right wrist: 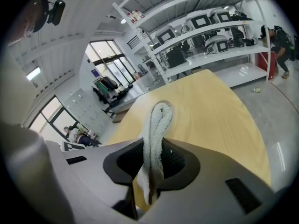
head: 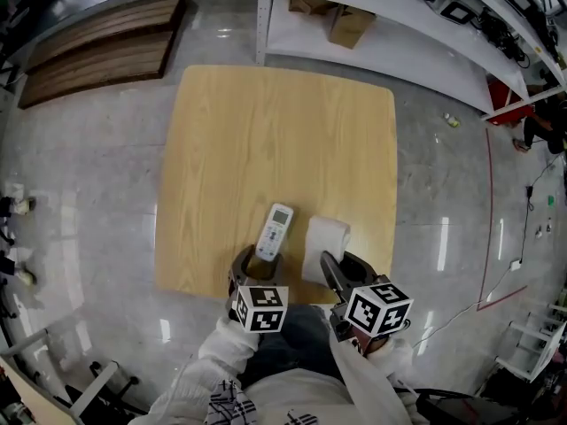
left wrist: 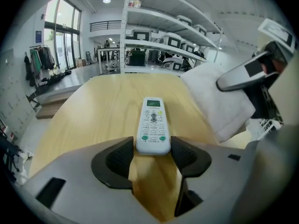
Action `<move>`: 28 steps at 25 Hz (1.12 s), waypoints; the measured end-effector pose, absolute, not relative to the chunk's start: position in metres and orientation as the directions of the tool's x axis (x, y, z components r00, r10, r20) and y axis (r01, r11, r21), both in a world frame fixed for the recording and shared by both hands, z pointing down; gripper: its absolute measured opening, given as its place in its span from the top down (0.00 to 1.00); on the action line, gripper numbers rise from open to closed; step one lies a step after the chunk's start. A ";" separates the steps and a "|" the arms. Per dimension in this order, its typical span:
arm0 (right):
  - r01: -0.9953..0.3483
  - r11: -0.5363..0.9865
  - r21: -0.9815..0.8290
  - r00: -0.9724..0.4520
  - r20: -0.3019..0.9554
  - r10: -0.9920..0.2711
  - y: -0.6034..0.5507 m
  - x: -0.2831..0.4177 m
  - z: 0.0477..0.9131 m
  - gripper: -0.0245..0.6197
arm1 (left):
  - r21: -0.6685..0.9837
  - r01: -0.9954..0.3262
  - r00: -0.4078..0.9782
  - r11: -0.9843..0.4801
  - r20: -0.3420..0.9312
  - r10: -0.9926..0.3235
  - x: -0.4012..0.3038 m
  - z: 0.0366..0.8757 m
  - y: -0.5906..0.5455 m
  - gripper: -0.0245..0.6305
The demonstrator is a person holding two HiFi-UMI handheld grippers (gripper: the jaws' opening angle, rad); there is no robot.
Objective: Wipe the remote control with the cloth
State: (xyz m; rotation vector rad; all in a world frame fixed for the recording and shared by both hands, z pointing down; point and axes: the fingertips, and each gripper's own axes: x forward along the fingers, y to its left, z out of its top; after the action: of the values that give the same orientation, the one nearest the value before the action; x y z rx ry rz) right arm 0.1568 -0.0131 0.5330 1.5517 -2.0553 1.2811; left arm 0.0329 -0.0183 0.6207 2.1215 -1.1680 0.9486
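A white remote control (head: 275, 230) lies on the wooden table (head: 266, 122) near its front edge, display end away from me. My left gripper (head: 261, 264) has its jaws around the remote's near end (left wrist: 153, 125), and both pads touch its sides. Just right of the remote, a folded white cloth (head: 324, 246) rests on the table. My right gripper (head: 342, 269) is shut on it, and the cloth (right wrist: 156, 125) stands pinched on edge between the pads. In the left gripper view the cloth (left wrist: 219, 101) and the right gripper (left wrist: 247, 73) show at the right.
White metal shelving (head: 399, 16) with a cardboard box (head: 350, 25) stands beyond the table's far edge. A wooden pallet (head: 97, 47) lies on the floor at far left. A person (head: 540, 131) stands at the far right. Shiny grey floor surrounds the table.
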 end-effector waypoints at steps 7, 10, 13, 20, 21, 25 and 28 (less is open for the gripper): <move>-0.832 0.241 -0.500 -0.549 0.678 -0.490 -0.017 0.130 0.536 0.82 | 0.106 -0.863 0.385 -0.494 0.772 -0.507 0.035 0.620 -0.018 0.61; -0.770 0.401 -0.497 -0.632 0.681 -0.369 -0.027 0.108 0.538 0.82 | 0.092 -0.854 0.395 -0.513 0.756 -0.522 0.037 0.621 -0.017 0.61; -0.662 0.529 -0.532 -0.709 0.672 -0.213 -0.035 0.082 0.538 0.82 | 0.081 -0.846 0.402 -0.527 0.746 -0.531 0.037 0.622 -0.014 0.61; -0.526 0.672 -0.522 -0.626 0.772 0.110 -0.036 0.037 0.579 0.82 | 0.095 -0.832 0.427 -0.547 0.740 -0.520 0.036 0.624 -0.015 0.61; -0.543 0.685 -0.486 -0.591 0.800 0.099 -0.038 0.038 0.587 0.82 | 0.097 -0.832 0.427 -0.547 0.741 -0.518 0.037 0.624 -0.014 0.61; -0.602 0.676 -0.425 -0.546 0.837 0.040 -0.043 0.042 0.593 0.82 | 0.105 -0.831 0.432 -0.547 0.741 -0.514 0.037 0.622 -0.013 0.61; -0.644 0.632 -0.431 -0.550 0.835 0.009 -0.051 0.050 0.594 0.82 | 0.109 -0.831 0.433 -0.546 0.742 -0.512 0.034 0.623 -0.014 0.61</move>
State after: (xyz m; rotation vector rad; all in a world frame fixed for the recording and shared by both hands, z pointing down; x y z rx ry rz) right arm 0.0497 -0.0512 0.5938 0.4993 -1.9815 0.9468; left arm 0.0343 -0.0137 0.6231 2.2261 -1.1321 0.9205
